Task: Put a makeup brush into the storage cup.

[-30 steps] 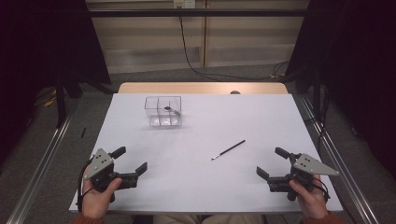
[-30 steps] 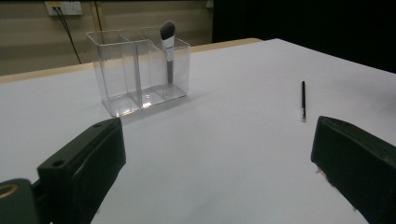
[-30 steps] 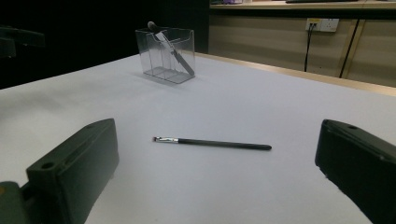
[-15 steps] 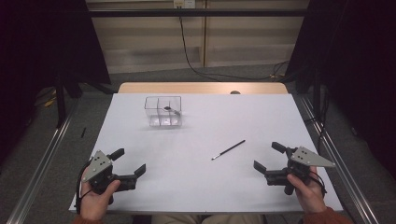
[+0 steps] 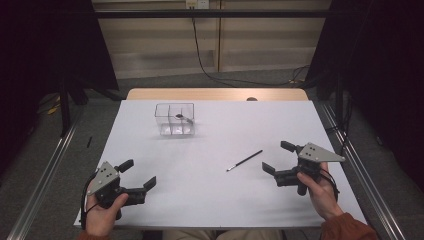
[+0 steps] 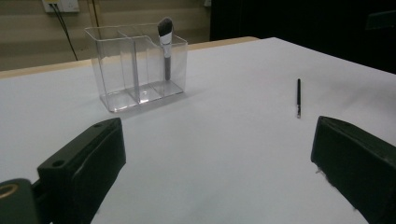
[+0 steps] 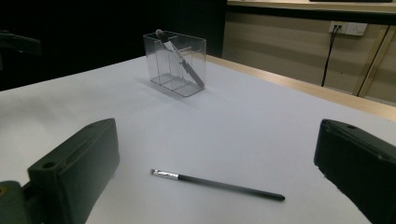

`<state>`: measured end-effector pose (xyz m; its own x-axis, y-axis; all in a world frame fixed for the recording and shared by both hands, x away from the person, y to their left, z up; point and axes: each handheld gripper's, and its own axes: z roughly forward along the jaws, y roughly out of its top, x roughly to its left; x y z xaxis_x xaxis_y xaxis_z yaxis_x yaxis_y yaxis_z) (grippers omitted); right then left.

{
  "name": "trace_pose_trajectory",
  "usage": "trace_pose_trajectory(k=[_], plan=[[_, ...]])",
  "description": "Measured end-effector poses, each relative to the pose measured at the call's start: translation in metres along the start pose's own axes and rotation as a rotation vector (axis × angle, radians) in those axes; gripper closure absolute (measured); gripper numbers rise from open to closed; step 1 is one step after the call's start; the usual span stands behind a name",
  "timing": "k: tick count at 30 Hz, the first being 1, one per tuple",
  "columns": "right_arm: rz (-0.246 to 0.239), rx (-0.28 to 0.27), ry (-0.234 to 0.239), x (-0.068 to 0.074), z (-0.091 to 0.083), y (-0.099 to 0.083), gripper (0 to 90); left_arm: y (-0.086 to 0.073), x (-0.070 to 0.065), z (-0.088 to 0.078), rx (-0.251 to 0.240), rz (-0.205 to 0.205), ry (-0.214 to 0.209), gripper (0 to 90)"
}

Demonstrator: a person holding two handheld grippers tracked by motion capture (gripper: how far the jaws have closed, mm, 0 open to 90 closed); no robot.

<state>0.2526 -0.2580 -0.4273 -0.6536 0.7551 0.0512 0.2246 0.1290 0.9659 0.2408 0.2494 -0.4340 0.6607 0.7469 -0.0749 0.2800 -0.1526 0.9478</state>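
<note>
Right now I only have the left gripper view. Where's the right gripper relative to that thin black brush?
Observer: High view: right gripper sits just right of the thin brush, not touching.
Operator: Tongs open?
Observer: Wide open. In the right gripper view the brush lies crosswise on the table ahead of them.
Operator: Which end is nearer?
Observer: The black handle end; the silver tip points away.
Operator: Organizer brush upright?
Observer: No. The right gripper view shows the makeup brush leaning diagonally in the organizer.
</note>
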Motion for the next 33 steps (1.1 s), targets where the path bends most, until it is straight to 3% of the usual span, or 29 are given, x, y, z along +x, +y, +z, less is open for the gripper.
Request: trace_pose_trajectory(k=[13, 23, 30, 33], plan=[[-0.016, 0.032, 0.025, -0.008, 0.028, 0.014, 0.0, 0.0, 0.003, -0.002, -0.004, -0.005, 0.009, 3.1], [-0.028, 0.073, 0.006, -0.012, 0.052, 0.021, 2.4, 0.0, 0.004, 0.0, -0.001, 0.003, 0.01, 3.1], [-0.048, 0.155, 0.022, -0.018, 0.064, 0.03, 2.4, -0.001, 0.005, 0.002, 0.002, 0.002, 0.009, 3.1], [-0.036, 0.175, 0.04, -0.02, 0.067, 0.03, 2.4, -0.001, 0.005, 0.002, 0.003, 0.001, 0.009, 3.1]])
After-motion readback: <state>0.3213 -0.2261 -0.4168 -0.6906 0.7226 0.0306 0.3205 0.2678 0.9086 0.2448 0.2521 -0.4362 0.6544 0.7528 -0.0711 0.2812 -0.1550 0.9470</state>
